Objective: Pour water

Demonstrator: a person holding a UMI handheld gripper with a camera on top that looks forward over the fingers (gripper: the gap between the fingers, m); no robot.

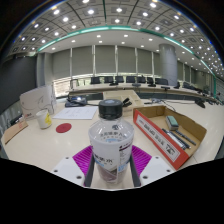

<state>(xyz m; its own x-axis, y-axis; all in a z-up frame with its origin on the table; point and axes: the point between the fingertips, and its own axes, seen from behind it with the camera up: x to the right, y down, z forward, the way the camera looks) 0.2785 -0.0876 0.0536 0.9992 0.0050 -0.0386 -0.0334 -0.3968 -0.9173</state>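
Observation:
A clear plastic water bottle (110,140) with a black cap and a white label stands upright between my fingers. My gripper (111,160) is shut on the bottle's lower body, with the magenta pads (83,158) pressed against it on both sides. The bottle's base is hidden behind the fingers. A small cup-like container (44,120) with something yellow stands on the table to the left, beyond the fingers. A red round coaster or lid (64,127) lies on the table near it.
A light wooden table (90,125) spreads ahead. An open cardboard box (168,130) with red sides holds tools on the right. A white sheet (76,113) lies beyond the red disc. Desks, chairs and windows fill the far room.

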